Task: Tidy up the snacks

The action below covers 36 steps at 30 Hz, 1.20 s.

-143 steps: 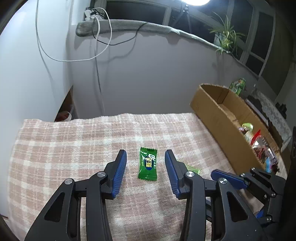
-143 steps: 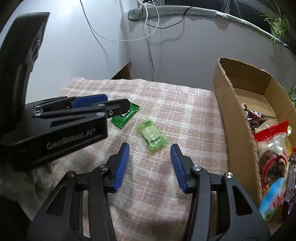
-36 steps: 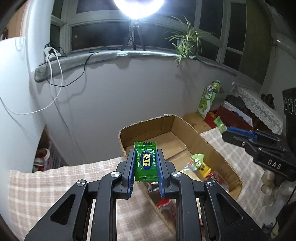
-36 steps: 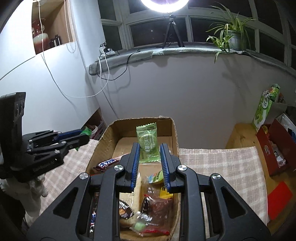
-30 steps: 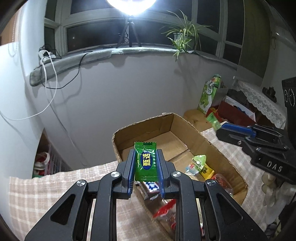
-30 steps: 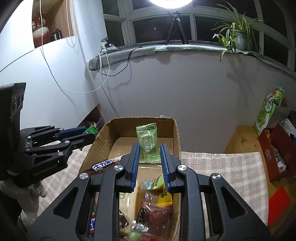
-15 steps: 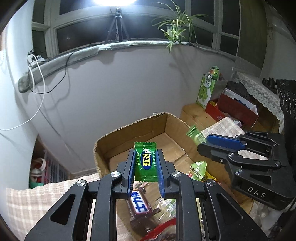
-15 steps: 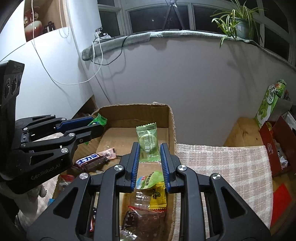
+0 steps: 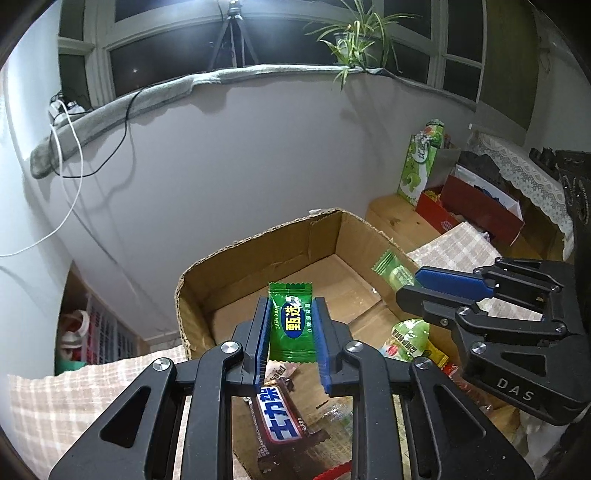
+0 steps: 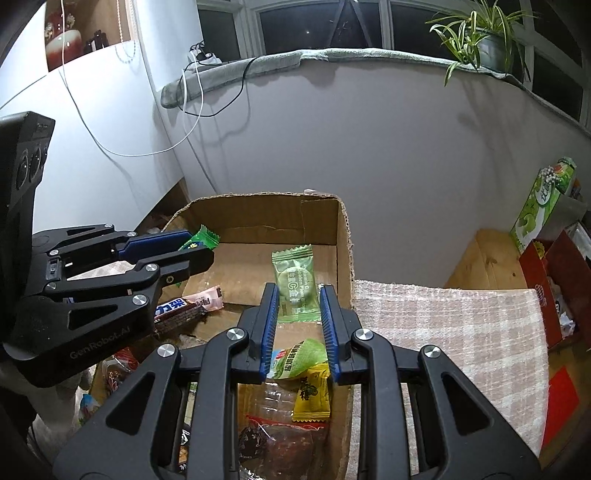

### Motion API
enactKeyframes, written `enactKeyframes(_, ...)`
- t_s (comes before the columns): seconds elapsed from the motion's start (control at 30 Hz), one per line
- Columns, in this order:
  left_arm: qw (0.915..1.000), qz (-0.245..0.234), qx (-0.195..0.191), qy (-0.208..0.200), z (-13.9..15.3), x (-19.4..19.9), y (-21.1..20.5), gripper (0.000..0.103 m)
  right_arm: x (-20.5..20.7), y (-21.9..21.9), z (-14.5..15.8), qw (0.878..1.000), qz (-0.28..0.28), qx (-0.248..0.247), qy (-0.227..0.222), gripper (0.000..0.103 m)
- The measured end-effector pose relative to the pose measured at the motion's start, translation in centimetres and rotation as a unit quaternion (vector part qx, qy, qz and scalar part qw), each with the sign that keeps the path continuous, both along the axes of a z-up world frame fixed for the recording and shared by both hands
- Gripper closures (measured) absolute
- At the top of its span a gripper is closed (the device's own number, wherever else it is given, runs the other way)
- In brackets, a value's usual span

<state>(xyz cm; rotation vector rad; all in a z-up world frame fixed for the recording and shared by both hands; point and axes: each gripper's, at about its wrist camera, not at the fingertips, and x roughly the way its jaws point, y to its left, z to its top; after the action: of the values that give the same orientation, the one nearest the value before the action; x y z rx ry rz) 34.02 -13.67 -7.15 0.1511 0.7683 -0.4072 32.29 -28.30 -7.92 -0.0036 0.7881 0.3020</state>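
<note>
**A:** Left gripper status?

**B:** Clamped on the dark green candy, lower centre of the left wrist frame. Packet stands upright between the blue pads, top edge clear of the tips. It hangs above the box, over the near-left part.

**A:** Right gripper?

**B:** Same deal. Clenched on the pale green candy, centre of the right wrist frame, packet upright and sticking out past the fingertips. Held above the box interior, close to its right wall.

**A:** Do they see each other?

**B:** Yes. Right gripper shows at the right edge of the left frame, pale candy poking out of its tip. Left gripper sits at the left edge of the right frame, dark candy at its tip. Apart, no contact.

**A:** Box contents?

**B:** Far end is bare cardboard. Near end is a pile: chocolate bar directly under the left gripper, also at centre-left of the right frame. Yellow packet and a light green bag under the right gripper.

**A:** Surroundings?

**B:** Plaid cloth right of the box, plant on the sill upper right.
</note>
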Motion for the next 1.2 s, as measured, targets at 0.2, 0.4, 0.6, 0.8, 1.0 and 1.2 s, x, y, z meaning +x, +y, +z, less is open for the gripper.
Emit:
enactKeyframes(0.2,1.0000,0.002,-0.002,0.003,0.1,0.1,0.0,0.071,-0.3,0.0,0.0,1.000,-0.004,-0.005,0.000,0.073)
enactKeyframes(0.4,1.0000,0.006,0.003,-0.002,0.3,-0.3,0.3,0.070,-1.0,-0.3,0.4,1.000,-0.009,-0.007,-0.004,0.066)
enactKeyframes(0.6,0.9999,0.010,0.000,-0.005,0.7,-1.0,0.8,0.070,-1.9,-0.3,1.3,1.000,-0.014,-0.011,-0.014,0.051)
enactKeyframes(0.8,0.9999,0.012,-0.005,-0.011,1.5,-1.9,1.0,0.060,-3.3,-0.3,2.4,0.999,-0.023,-0.016,-0.026,0.041)
enactKeyframes(1.0,0.9996,0.016,-0.014,-0.020,2.5,-3.6,1.5,0.055,-6.1,-0.4,3.9,0.998,-0.032,-0.023,-0.048,0.029)
enactKeyframes(1.2,0.9985,0.023,-0.034,-0.037,3.9,-6.3,2.5,0.045,-9.3,-0.3,5.6,0.997,-0.033,-0.025,-0.069,0.023)
